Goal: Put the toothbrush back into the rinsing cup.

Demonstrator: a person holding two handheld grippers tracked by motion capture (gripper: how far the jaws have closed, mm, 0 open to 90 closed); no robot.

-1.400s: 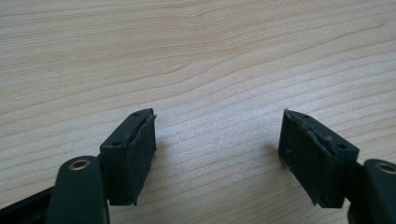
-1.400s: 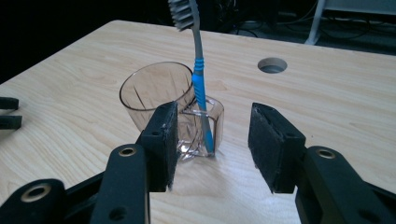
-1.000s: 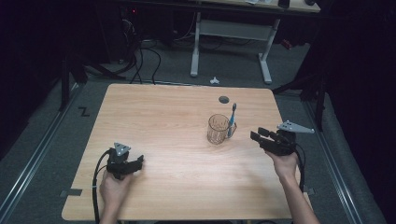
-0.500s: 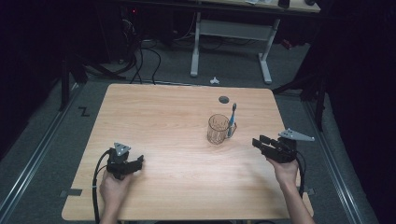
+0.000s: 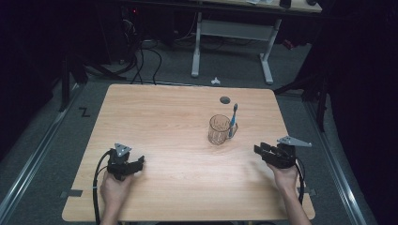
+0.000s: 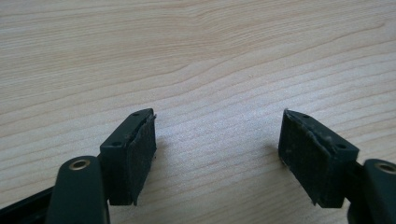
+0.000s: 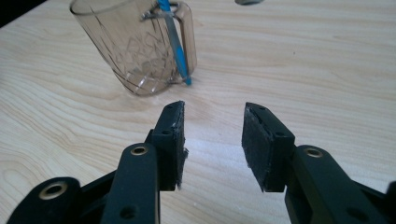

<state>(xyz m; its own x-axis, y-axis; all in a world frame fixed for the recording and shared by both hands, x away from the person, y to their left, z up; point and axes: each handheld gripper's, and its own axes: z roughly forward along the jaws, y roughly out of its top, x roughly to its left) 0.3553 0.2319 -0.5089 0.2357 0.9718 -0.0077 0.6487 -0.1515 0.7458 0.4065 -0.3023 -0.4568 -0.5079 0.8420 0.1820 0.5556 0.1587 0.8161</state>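
A clear glass mug [image 5: 218,130] stands right of the table's middle, with a blue toothbrush [image 5: 233,117] leaning through its handle. In the right gripper view the mug [image 7: 135,46] is just beyond the jaws, and the toothbrush [image 7: 176,44] rests its lower end on the wood. My right gripper [image 5: 258,149] [image 7: 212,114] sits low over the table, right of and nearer than the mug. Its jaws have just been closing; they stand apart with nothing between them. My left gripper [image 5: 139,162] [image 6: 217,128] rests open on bare wood near the front left.
A dark round hole [image 5: 225,99] lies in the wooden table [image 5: 164,117] behind the mug. Beyond the far edge are a white desk frame [image 5: 196,51], cables and a small white object [image 5: 215,80] on the floor.
My right gripper has sunk toward the tabletop and drawn a little nearer the person, away from the mug. The left gripper and the mug have stayed put.
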